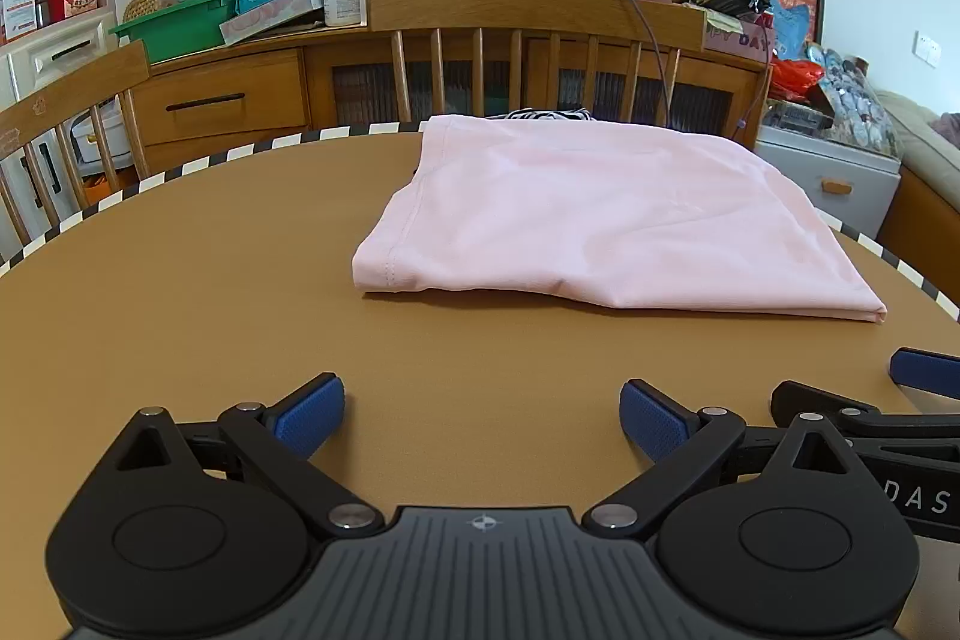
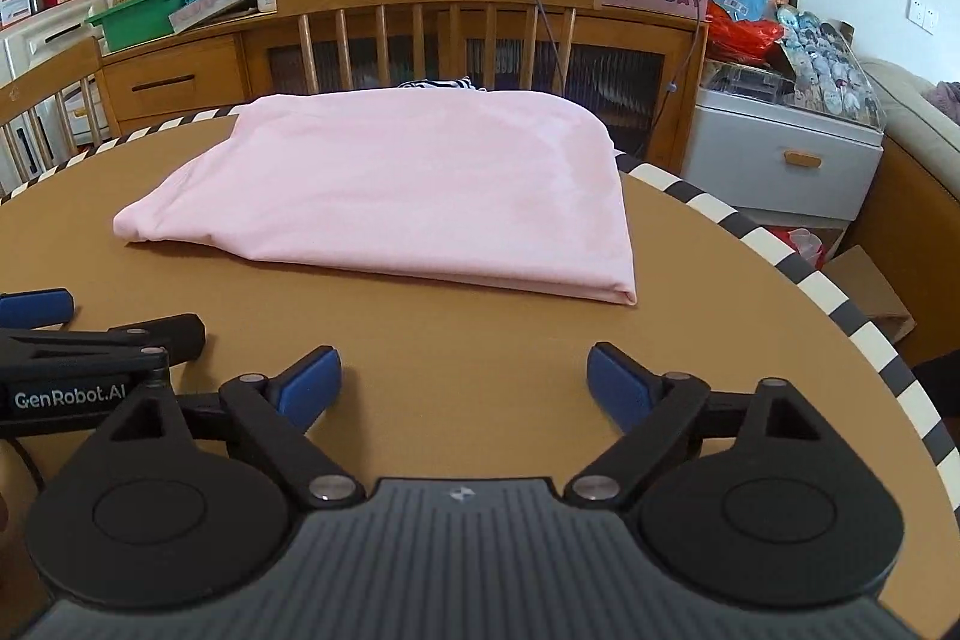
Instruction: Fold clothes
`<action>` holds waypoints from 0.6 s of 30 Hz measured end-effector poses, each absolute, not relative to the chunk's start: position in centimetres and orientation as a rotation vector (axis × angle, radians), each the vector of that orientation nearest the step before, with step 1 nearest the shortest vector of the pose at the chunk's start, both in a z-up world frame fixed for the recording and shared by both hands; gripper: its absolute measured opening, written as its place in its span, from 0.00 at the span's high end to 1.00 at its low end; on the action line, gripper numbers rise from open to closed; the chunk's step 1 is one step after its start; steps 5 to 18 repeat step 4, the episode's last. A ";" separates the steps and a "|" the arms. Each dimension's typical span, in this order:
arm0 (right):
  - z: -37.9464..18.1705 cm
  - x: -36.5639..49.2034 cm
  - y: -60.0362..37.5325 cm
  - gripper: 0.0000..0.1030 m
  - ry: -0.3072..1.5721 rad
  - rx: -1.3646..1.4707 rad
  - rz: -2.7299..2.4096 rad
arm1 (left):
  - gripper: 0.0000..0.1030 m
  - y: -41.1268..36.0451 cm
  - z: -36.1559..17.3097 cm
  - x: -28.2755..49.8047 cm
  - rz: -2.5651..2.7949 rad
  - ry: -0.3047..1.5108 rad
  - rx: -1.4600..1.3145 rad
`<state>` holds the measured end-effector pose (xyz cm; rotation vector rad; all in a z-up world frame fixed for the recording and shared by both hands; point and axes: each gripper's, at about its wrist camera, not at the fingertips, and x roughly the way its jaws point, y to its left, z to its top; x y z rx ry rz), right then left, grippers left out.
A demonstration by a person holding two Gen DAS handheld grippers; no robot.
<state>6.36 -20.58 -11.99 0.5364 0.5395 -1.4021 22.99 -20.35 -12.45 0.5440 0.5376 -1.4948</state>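
- Left wrist view: the left gripper [image 1: 483, 415] hovers low over the bare near part of the table [image 1: 180, 316], its blue pads spread wide with nothing between them.
- Right wrist view: the right gripper [image 2: 463, 381] is likewise spread wide and empty, just right of the left one, whose fingers show at the frame's left edge.
- The two grippers sit side by side, near each other, both at the near edge and well apart from the cloth.
- The shirt [image 1: 600, 214], pink and already folded into a flat stack, lies straight ahead, far from both grippers, toward the far right part of the table.
- Its long axis runs left to right across the view; the near folded edge faces the grippers, with one corner at near right [image 2: 627, 295] and a hemmed corner at near left [image 1: 375, 271].
- From the left gripper the shirt sits ahead and somewhat right; from the right gripper it sits ahead and slightly left, so I judge the right one nearer the near-right corner.
- A striped cloth [image 2: 438, 84] peeks out behind the far edge.
- Judgement: another fold would call for both grippers to reach forward, each to its own near corner.
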 end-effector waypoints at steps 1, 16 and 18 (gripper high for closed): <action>-12.0 6.4 -20.6 0.12 0.539 0.537 -1.402 | 0.04 -20.3 -12.4 23.0 -1.493 0.538 0.544; -12.0 6.4 -20.5 0.12 0.539 0.537 -1.403 | 0.04 -20.3 -12.4 22.9 -1.491 0.538 0.543; -12.0 6.4 -20.5 0.12 0.539 0.537 -1.403 | 0.04 -20.3 -12.4 22.9 -1.491 0.538 0.543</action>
